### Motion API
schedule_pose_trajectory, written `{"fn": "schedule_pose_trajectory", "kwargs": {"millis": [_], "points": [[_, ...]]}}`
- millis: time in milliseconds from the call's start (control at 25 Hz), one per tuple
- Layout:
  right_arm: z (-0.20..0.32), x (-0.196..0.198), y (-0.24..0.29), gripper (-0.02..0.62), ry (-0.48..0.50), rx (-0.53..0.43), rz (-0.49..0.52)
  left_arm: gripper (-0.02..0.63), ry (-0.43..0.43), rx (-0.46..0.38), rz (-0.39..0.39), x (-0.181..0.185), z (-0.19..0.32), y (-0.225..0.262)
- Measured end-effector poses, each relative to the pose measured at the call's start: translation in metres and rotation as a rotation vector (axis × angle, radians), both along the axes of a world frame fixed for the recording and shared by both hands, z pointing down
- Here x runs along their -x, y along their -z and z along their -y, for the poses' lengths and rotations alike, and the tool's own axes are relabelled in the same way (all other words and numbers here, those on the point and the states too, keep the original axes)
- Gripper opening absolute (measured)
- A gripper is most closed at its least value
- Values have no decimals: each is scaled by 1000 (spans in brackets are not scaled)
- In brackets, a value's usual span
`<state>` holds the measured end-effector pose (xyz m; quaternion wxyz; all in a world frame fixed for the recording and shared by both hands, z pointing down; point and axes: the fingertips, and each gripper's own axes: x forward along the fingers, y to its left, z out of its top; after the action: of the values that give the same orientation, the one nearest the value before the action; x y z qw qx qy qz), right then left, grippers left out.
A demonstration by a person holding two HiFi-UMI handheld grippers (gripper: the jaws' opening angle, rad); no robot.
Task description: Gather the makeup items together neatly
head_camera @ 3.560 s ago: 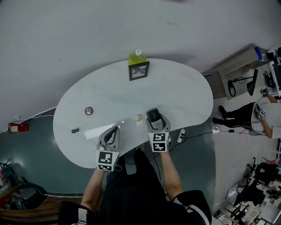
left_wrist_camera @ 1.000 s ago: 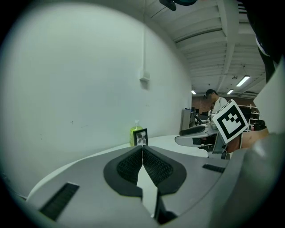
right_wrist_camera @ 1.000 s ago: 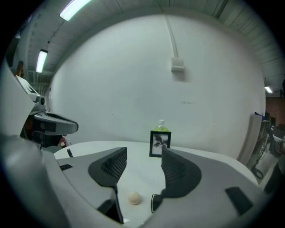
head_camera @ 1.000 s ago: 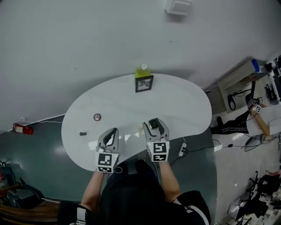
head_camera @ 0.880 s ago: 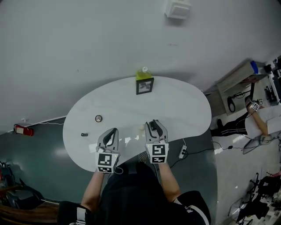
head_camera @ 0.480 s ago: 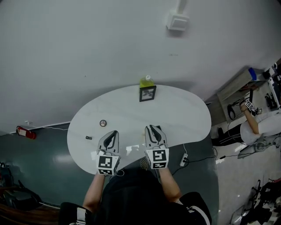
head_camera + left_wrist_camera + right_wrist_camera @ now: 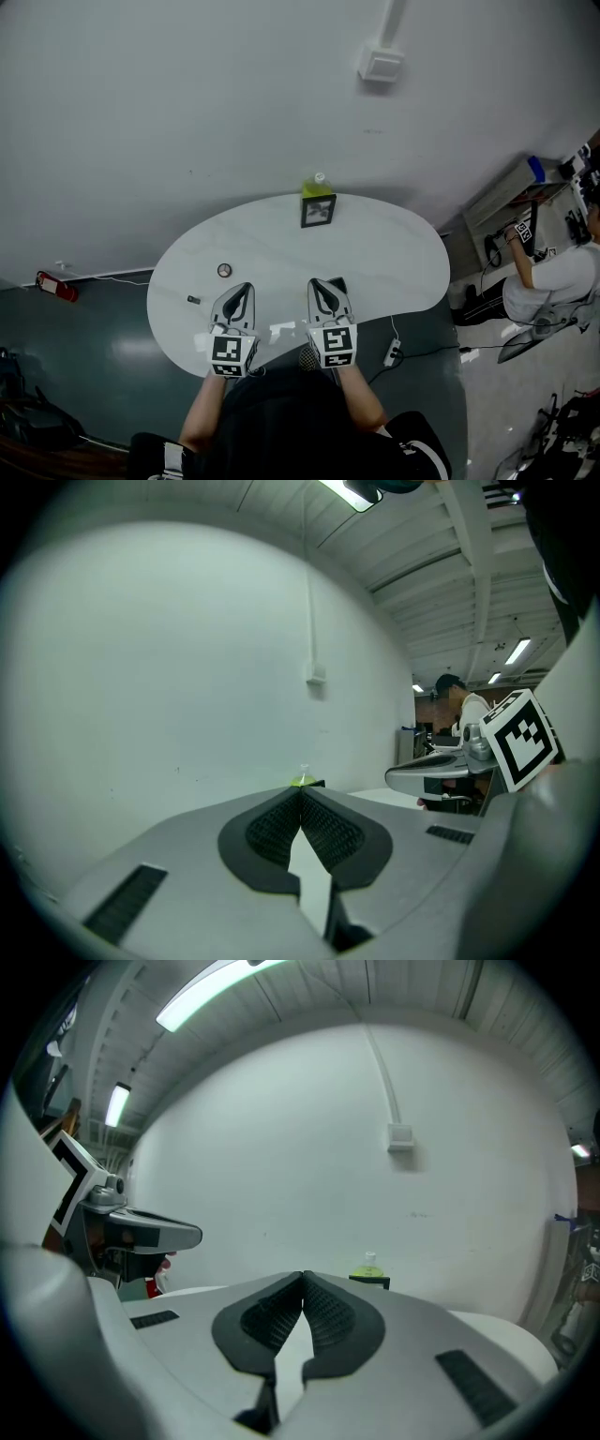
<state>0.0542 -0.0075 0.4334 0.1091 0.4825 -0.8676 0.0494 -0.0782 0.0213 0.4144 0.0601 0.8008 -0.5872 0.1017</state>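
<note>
Makeup items are spread over the near half of the white table (image 7: 384, 239). A small dark stick (image 7: 192, 300) is laid with its long axis from 9 to 3 o'clock. A small round item (image 7: 223, 270) is seen at its 1 o'clock. A dark case (image 7: 337, 282) lies just beside the right gripper (image 7: 319, 286), at its 2 o'clock. The left gripper (image 7: 240, 291) is held with its jaws pressed together, empty. The right gripper's jaws have just been closing and are met, with nothing between them.
</note>
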Motion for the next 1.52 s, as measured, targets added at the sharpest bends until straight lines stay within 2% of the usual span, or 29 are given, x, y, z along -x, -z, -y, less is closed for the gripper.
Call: {"fn": "schedule_pose_trajectory", "kwargs": {"millis": [360,600,920,1320,1520], "points": [[1,3,1,32,11,-9,-18,20,-51,4,4,-9,-2,-3],[-2,16,-3,32,53,5,-20,20,-24,-2,-39,0,-7,-2],[-13,73,-10,32,206,26,-18,20,116,22,-11,51,-32,-9],[-45,202,-24,32,477,42,-27,20,362,71,-18,162,-82,-30],[-57,260,-44,32,582,64,-38,20,453,93,-24,210,-100,-48]]}}
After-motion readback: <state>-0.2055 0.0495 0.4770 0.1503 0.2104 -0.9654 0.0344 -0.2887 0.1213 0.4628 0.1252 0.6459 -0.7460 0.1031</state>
